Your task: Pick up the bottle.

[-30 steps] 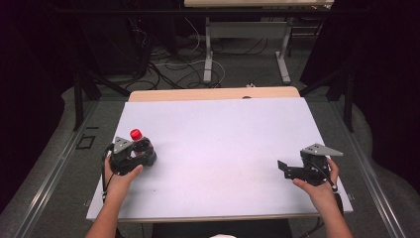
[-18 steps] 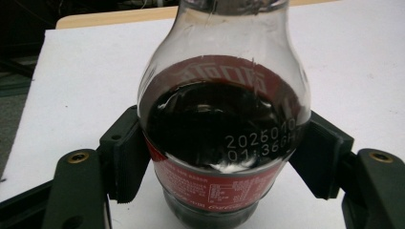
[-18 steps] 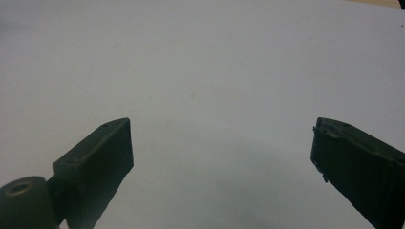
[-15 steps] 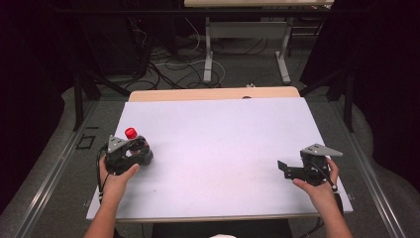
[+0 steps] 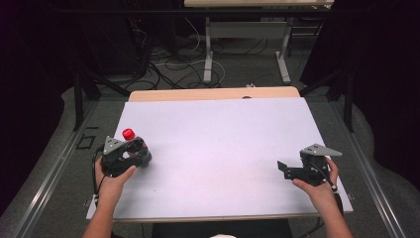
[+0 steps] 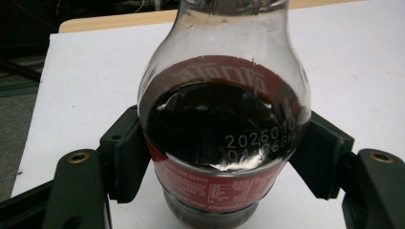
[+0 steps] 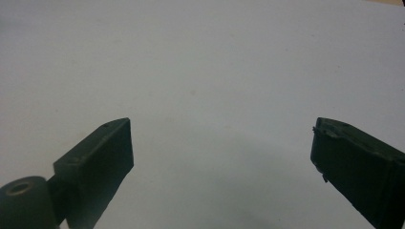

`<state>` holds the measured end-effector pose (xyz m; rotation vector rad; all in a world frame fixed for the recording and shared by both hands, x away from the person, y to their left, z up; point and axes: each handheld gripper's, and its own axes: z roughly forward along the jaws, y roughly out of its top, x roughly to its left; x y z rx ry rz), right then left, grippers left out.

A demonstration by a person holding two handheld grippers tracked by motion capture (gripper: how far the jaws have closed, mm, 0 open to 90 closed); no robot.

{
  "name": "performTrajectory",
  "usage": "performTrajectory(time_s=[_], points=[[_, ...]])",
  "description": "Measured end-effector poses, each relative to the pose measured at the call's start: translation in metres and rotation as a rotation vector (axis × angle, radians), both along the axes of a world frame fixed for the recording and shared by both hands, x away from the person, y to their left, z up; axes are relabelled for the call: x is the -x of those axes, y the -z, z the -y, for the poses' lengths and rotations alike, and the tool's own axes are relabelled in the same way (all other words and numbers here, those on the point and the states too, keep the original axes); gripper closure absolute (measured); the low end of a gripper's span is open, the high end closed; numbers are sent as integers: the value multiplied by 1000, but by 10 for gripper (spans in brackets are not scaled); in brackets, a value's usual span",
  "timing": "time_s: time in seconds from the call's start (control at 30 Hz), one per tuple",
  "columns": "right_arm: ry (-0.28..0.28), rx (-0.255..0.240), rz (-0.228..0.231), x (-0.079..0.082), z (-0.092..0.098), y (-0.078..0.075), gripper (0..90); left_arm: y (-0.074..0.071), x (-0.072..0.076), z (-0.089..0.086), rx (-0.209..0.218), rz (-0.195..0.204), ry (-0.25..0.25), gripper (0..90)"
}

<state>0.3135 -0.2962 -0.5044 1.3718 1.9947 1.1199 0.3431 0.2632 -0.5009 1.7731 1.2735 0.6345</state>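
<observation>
Cola bottle (image 6: 223, 129), clear, with red label and dark liquid, upright on the white table (image 5: 223, 144), toward 9 o'clock on its surface, close to the left edge. Red cap (image 5: 128, 134) visible from above, just past the left gripper (image 5: 136, 151). In the left gripper view, date code printed in white across the glass, liquid level just under the label's upper edge, neck rising out of the top of the picture. Left gripper's fingers (image 6: 125, 157) clamped on the bottle's lower body, one ribbed pad against each side, at 9 and 3 o'clock around the glass. Left hand (image 5: 113, 181) wrapped around the gripper body from 6 o'clock, grey three-cornered plate on top.

Right gripper (image 5: 283, 170) well apart, toward 4 o'clock on the table, near the right edge, held by the right hand (image 5: 317, 186), pointing toward 9 o'clock. Its fingers (image 7: 102, 157) spread wide, bare white table between them.

Beyond the table at 12 o'clock, a wooden strip (image 5: 213, 93) along the far edge, then cables (image 5: 168, 64) on the floor and metal table legs (image 5: 208, 52).
</observation>
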Motion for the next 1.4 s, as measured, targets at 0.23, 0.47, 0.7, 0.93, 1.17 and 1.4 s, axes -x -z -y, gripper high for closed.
performTrajectory(time_s=[0.23, 0.47, 0.7, 0.93, 1.17, 1.4], points=[[0, 9, -9, 0, 0, 0, 70, -6, 4, 6, -5, 7, 27, 302], [-5, 25, 4, 0, -1, -1, 73, -14, 9, 22, -22, 6, 80, 302], [-26, 51, 13, 1, -7, -6, 74, -24, 13, 42, -25, 16, 127, 301], [-73, 30, 25, 4, -21, -27, 81, -35, 11, 73, -26, 22, 210, 301], [-162, 45, 70, 3, -48, -58, 150, -44, 12, 115, -35, 18, 320, 301], [-267, 57, 86, 0, -82, -75, 151, -42, 14, 154, -31, 6, 417, 301]])
